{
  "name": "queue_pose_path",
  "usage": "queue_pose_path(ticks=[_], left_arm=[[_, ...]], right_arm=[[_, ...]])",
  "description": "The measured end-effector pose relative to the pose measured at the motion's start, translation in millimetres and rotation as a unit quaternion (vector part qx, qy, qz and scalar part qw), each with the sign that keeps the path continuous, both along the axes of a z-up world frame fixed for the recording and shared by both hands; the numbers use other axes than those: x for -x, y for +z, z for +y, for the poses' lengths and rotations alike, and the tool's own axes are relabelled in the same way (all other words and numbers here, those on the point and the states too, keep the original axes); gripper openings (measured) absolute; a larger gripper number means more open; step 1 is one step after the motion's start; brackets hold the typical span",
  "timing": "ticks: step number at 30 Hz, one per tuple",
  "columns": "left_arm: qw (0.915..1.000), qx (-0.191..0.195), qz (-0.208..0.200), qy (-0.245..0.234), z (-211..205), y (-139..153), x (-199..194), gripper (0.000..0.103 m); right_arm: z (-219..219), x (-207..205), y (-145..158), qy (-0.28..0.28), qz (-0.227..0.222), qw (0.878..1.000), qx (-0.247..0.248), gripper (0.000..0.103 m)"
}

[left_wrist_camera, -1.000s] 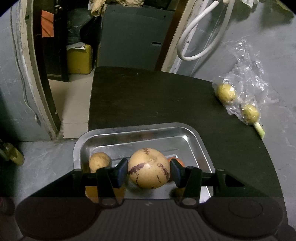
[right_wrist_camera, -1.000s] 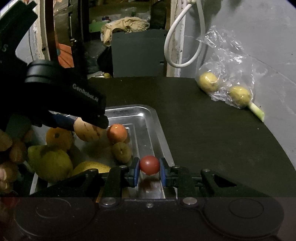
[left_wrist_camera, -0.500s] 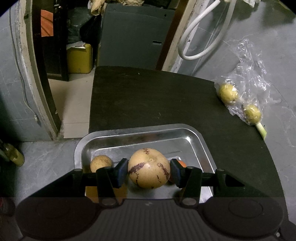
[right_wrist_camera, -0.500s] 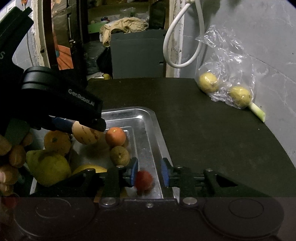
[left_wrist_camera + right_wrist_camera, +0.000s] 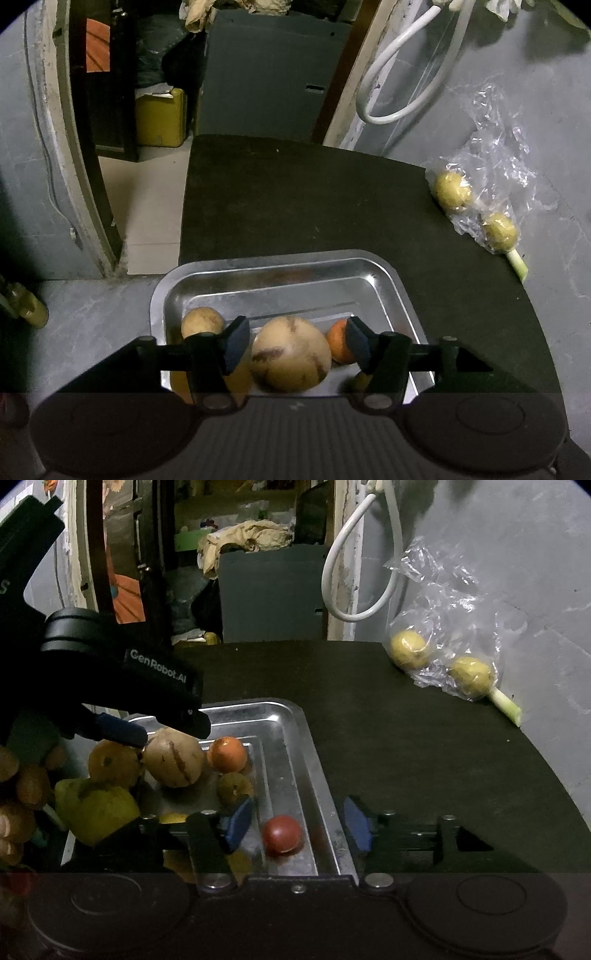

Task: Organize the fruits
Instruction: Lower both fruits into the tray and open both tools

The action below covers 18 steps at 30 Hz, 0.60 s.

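Closest in, the right gripper (image 5: 295,825) hangs over the near right corner of the metal tray (image 5: 314,760), its blue pads spread wide with nothing between them touching. A small red tomato (image 5: 282,833) lies on the tray floor in that gap, clear of both pads, glossy and round. The left gripper (image 5: 295,345) is also parted, and the big tan fruit (image 5: 290,358), pale brown with dark reddish streaks on its skin, sits between its pads with a little gap on each side; I can't tell whether it has settled on the tray or is still in the air.

Around it in the tray are an orange fruit (image 5: 227,754), a small brownish fruit (image 5: 234,788), a larger orange (image 5: 110,762) and a yellow-green pear-like fruit (image 5: 98,810) at the left end. The tray sits on a dark table (image 5: 406,775).

Farther back, against the grey wall, a clear plastic bag (image 5: 454,602) holds two yellowish round fruits (image 5: 408,650), with a pale green stalk (image 5: 506,703) poking out beside it.
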<state>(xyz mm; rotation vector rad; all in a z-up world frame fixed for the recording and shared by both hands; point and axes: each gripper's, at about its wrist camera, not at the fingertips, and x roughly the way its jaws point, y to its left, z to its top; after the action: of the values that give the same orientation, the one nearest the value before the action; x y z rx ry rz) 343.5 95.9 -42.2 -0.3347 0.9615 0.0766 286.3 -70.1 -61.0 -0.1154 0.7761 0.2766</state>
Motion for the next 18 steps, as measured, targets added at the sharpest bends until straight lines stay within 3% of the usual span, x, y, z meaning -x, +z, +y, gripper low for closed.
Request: queue_pose_path(ticks=[5, 10, 18], left_arm=[[0.9999, 0.0, -0.013, 0.005, -2.6, 8.5, 6.3, 0.083], [0.9994, 0.002, -0.026, 0.024, -1.6, 18.8, 14.9, 0.102], [0.9975, 0.019, -0.03, 0.061, 12.0, 27.2, 40.4, 0.102]], right_arm=[[-6.0, 2.7, 6.7, -0.007, -0.01, 1.0, -0.005, 0.081], [-13.0, 7.4, 13.2, -0.017, -0.018, 1.0, -0.009, 0.09], [-22.3, 20.3, 25.4, -0.031, -0.032, 0.999, -0.013, 0.098]])
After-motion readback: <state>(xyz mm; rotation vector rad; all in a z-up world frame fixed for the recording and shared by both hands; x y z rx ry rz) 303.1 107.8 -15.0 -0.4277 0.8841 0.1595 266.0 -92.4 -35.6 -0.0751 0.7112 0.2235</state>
